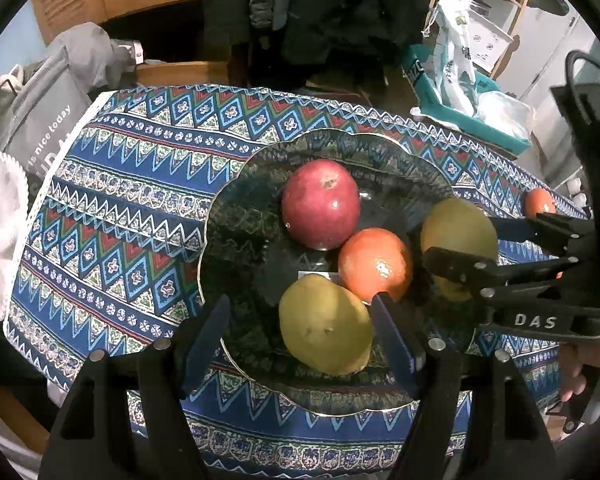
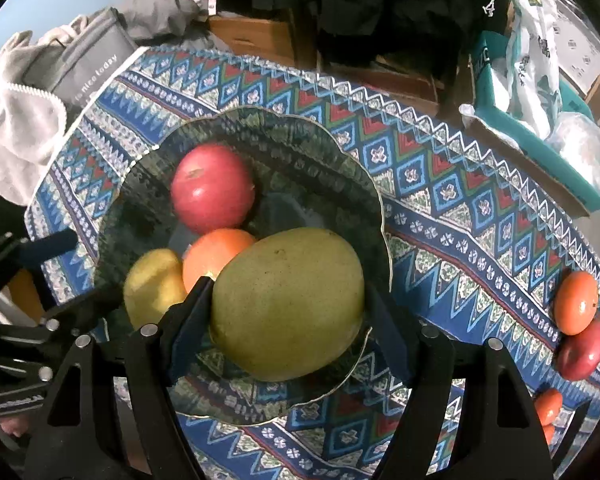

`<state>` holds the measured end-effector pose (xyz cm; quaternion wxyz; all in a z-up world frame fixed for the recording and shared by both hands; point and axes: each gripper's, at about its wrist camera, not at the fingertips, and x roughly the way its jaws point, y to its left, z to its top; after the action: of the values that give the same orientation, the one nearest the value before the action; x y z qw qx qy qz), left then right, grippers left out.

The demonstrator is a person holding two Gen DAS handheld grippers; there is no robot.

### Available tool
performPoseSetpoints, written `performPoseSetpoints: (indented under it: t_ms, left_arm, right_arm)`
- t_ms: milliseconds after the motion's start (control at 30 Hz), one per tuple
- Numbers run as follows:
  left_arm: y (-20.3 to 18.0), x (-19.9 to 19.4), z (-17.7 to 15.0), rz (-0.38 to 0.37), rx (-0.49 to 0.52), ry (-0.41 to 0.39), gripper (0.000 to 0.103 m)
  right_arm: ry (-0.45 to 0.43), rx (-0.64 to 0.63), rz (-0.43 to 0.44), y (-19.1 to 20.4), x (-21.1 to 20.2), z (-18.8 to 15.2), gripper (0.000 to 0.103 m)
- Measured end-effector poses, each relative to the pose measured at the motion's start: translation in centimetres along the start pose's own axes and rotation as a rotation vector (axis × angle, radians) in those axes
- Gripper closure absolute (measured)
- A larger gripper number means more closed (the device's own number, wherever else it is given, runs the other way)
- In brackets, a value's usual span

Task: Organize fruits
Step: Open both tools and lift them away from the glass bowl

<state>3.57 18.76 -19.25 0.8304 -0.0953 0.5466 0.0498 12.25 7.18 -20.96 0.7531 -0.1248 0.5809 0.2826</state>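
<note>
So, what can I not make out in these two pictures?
Right wrist view: whether the right tongs truly pinch the green fruit; the fruit hides the contact.
Right wrist view: small orange fruits at the lower right, cut by the lens edge; number unclear.
Left wrist view: white label under the fruits, unreadable.

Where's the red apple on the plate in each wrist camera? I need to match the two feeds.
Left wrist: red apple sits just above centre, at the far side of the dark plate, touching the orange fruit.
Right wrist: red apple sits left of centre, beyond the same orange fruit.
Shared landmark: the scalloped dark plate on the patterned tablecloth.
</note>
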Motion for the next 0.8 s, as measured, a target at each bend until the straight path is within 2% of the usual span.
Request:
performPoseSetpoints:
  t_ms: [200, 433, 567, 800]
  left_arm:
    - [-0.1, -0.3, 0.0, 0.005, 0.006, -0.008, 0.028]
    - [-1.0, -1.6, 0.3, 0.013, 0.026, -0.031, 0.028]
    - [-2.1, -3.1, 0.5, 0.012, 0.052, -0.069, 0.021]
    - [-4.1, -6.5, 0.8, 0.019, 0.103, -0.148, 0.021]
  right_arm:
    - [-0.084, 0.012, 0.01, -0.3, -1.9, 0.5, 0.028]
    - [-0.154, 0.016, -0.021, 0.1, -5.1, 1.4, 0.028]
    - [-0.212, 0.022, -0.033, 0.1, -7.7, 1.6, 0.028]
    - [-0.316, 0.048, -0.087, -1.2, -12.7, 0.6, 0.028]
